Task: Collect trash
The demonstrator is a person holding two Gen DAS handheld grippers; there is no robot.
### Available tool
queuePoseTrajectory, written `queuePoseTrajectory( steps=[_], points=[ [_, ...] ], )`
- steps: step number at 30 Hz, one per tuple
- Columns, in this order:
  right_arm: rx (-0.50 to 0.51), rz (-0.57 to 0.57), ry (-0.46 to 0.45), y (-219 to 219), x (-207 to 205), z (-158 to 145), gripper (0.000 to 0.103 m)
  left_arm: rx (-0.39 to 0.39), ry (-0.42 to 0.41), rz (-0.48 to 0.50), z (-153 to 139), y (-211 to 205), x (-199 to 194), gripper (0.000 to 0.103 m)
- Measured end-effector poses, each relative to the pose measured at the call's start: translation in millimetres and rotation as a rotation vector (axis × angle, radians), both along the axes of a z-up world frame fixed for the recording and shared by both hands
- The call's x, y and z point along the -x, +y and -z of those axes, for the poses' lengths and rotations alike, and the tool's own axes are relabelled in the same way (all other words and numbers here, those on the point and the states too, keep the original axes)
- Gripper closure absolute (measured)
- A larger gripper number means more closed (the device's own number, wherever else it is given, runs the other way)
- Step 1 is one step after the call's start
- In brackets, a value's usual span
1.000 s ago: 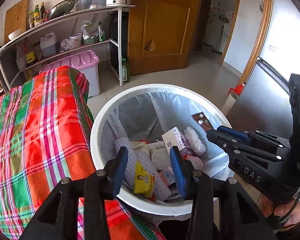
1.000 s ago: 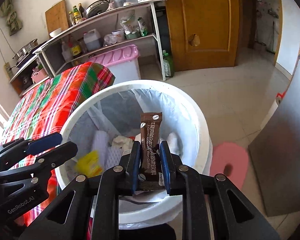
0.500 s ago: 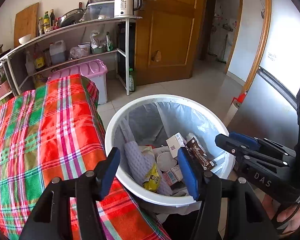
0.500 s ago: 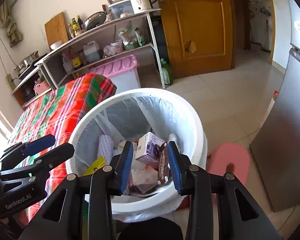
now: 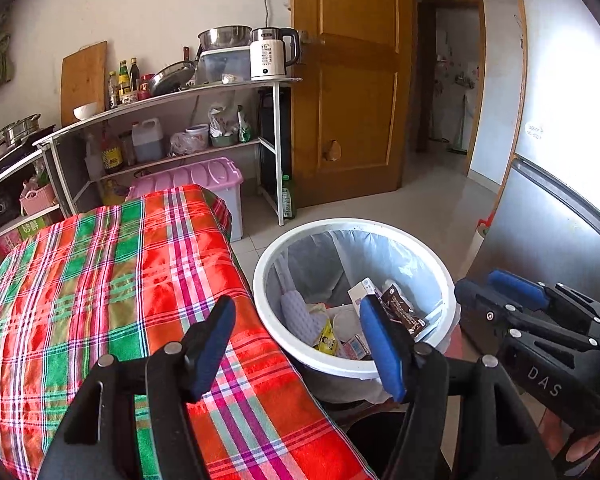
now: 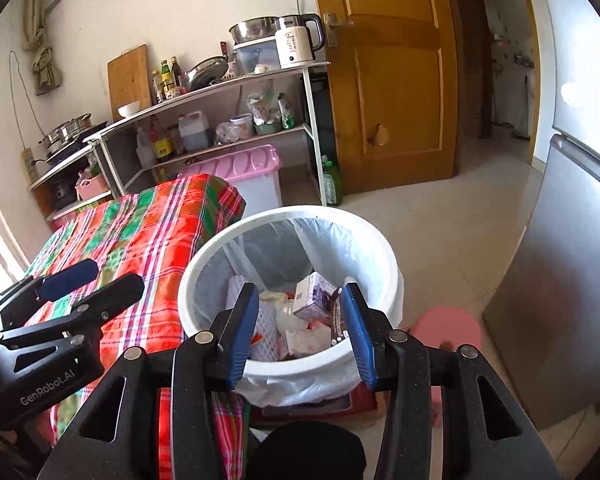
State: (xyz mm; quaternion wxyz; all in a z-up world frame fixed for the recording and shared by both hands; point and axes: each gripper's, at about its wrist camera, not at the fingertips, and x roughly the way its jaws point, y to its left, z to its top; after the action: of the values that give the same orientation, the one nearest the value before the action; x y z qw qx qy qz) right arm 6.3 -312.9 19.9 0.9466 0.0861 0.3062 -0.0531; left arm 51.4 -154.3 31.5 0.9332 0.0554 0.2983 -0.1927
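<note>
Plaid-covered worktop (image 5: pixel 100 280) lay left, white bin (image 5: pixel 356 364) beside it holding the trash, brown coffee sachet (image 5: pixel 406 312) on top. Left gripper (image 5: pixel 300 344) and right gripper (image 6: pixel 300 332) fingers had just been opening, released, nothing between them.

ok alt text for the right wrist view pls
The right claw hangs open and empty over a round white plastic bin lined with a clear bag and holding cartons and wrappers. A red-and-green plaid tablecloth lies left, beside the left claw.
</note>
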Motion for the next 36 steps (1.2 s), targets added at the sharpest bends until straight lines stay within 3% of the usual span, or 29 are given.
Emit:
queuePoseTrajectory(
  steps=[8, 18, 36],
  points=[
    [-0.009, 0.043, -0.031, 10, 34, -6, 0.055, 0.003, -0.036, -0.048, -6, 10, 30, 0.030],
    [0.013, 0.067, -0.049, 19, 60, -4, 0.055, 0.010, -0.035, -0.011, -1, 9, 60, 0.029],
    [0.043, 0.104, -0.077, 32, 87, -5, 0.055, -0.039, -0.040, -0.052, 4, 7, 76, 0.029]
  ],
)
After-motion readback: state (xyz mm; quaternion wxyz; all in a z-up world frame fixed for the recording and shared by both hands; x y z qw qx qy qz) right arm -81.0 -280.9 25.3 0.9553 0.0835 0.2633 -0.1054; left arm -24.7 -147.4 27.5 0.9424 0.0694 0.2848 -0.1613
